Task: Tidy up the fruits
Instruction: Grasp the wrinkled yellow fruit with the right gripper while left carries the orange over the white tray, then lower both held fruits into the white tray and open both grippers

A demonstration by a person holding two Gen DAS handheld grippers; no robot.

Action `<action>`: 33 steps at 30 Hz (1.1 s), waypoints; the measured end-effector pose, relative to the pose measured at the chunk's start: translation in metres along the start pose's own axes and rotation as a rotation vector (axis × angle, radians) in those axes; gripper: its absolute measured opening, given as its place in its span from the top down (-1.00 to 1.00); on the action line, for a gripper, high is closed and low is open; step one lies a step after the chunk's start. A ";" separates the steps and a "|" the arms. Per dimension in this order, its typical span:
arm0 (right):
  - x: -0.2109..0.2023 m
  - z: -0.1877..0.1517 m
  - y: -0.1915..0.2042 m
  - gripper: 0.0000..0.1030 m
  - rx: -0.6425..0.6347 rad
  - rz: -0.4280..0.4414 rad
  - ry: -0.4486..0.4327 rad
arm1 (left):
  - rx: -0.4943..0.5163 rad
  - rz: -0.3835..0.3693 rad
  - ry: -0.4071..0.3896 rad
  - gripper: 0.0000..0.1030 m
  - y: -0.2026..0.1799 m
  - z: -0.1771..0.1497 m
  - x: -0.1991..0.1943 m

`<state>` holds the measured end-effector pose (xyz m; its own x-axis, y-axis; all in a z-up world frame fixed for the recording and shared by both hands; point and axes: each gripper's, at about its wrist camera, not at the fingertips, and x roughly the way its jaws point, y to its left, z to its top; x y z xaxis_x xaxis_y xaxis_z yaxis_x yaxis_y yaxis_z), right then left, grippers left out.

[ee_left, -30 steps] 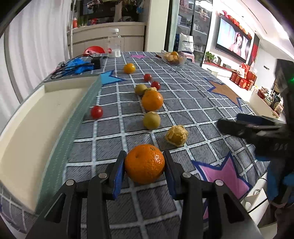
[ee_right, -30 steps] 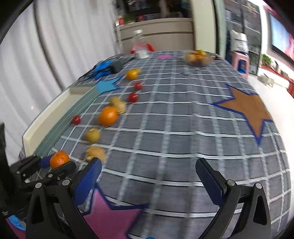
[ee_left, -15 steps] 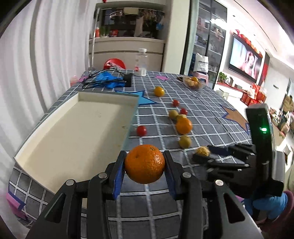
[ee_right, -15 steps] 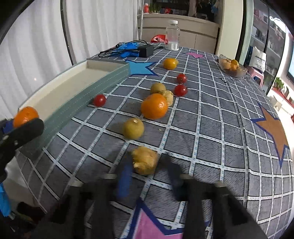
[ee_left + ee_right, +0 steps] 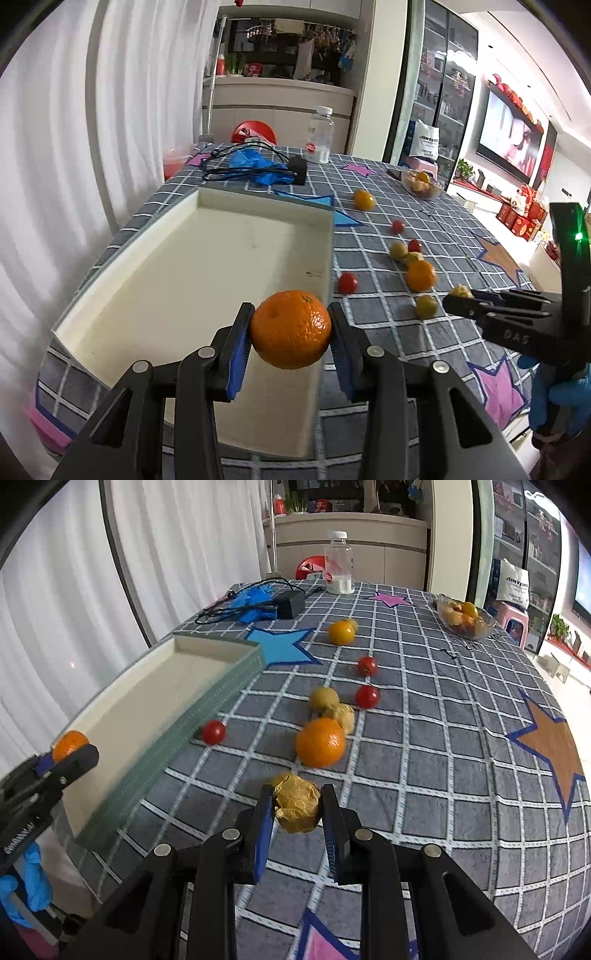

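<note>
Left claw (image 5: 291,328) grips a round orange mandarin (image 5: 291,328) above the shallow cream rectangular tray (image 5: 192,266), near its right wall. Right claw (image 5: 297,808) is clamped on a papery yellow husked fruit (image 5: 297,806), right of tray, over checked grey counter (image 5: 443,738).

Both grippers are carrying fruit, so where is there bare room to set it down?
The cream tray is bare inside all four walls: the widest free patch, under the held orange. The cloth around the orange star is also free. Crowded: the strip right of the tray, with cherry tomatoes, the loose orange and yellow fruits, and the cables beyond.
</note>
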<state>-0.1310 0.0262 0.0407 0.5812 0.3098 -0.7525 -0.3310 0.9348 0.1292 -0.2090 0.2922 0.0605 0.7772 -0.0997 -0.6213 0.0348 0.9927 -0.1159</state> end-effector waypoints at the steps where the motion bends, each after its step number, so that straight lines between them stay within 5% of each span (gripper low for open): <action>1: 0.000 0.002 0.001 0.49 0.005 0.009 0.002 | -0.002 0.000 -0.001 0.16 0.003 0.001 0.000; 16: 0.021 0.041 0.061 0.49 -0.077 0.096 0.026 | -0.002 0.079 0.005 0.16 0.046 0.018 0.022; 33: 0.072 0.067 0.136 0.49 -0.178 0.185 0.094 | -0.033 0.164 0.099 0.16 0.090 0.014 0.061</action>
<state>-0.0841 0.1871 0.0476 0.4299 0.4470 -0.7844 -0.5551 0.8161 0.1608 -0.1493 0.3765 0.0231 0.7051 0.0550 -0.7070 -0.1089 0.9936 -0.0313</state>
